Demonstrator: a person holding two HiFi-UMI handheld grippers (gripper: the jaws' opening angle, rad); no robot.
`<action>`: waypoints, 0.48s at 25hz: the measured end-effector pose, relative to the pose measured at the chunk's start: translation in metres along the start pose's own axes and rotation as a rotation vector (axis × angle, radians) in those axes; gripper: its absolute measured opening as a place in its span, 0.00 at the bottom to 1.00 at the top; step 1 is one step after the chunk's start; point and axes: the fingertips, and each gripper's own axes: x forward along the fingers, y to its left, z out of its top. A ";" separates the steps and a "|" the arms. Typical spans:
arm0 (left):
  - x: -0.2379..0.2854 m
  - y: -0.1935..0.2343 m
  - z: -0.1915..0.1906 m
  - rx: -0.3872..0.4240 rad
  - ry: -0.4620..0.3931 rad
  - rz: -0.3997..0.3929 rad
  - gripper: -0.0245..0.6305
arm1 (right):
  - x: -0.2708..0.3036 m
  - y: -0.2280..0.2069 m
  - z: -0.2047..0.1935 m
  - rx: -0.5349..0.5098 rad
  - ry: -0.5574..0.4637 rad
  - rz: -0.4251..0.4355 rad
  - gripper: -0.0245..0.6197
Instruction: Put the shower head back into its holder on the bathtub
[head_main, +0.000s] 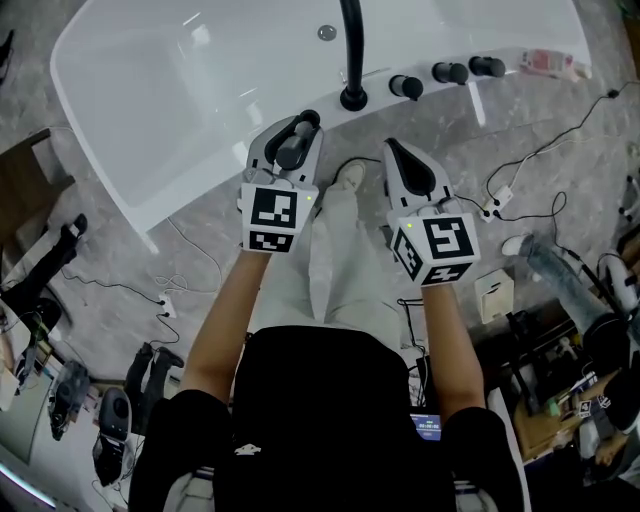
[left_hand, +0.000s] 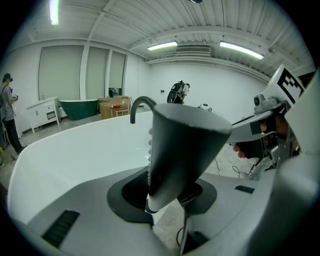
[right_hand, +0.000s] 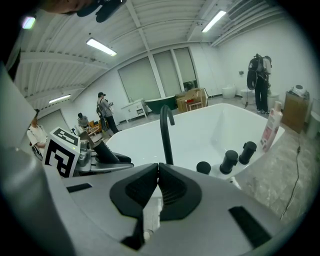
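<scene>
Gripping the shower head (left_hand: 187, 140) between its jaws is the left gripper (left_hand: 169, 194).

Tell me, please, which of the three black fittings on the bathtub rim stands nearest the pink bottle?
The end fitting, farthest from the tall black spout; the pink bottle is just beyond it.

The shower head (left_hand: 185, 145) is dark grey with a white tip. The bathtub (head_main: 130, 90) is white, and its tap (head_main: 352, 50) and knobs (head_main: 405, 87) are black. The left claw (left_hand: 167, 192) and right claw (right_hand: 158, 170) are pale grey, and their cubes carry black-and-white squares. The floor (head_main: 560, 130) is mottled grey. At one o'clock is a pink-and-white bottle (head_main: 545, 63).
</scene>
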 end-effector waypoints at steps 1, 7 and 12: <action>0.002 0.000 -0.003 -0.002 0.004 -0.001 0.24 | 0.002 -0.001 -0.003 0.002 0.003 0.001 0.06; 0.013 -0.001 -0.013 0.014 0.023 -0.001 0.24 | 0.008 -0.002 -0.015 0.017 0.019 0.009 0.06; 0.021 0.000 -0.017 0.020 0.019 0.005 0.24 | 0.013 0.000 -0.023 0.018 0.031 0.021 0.06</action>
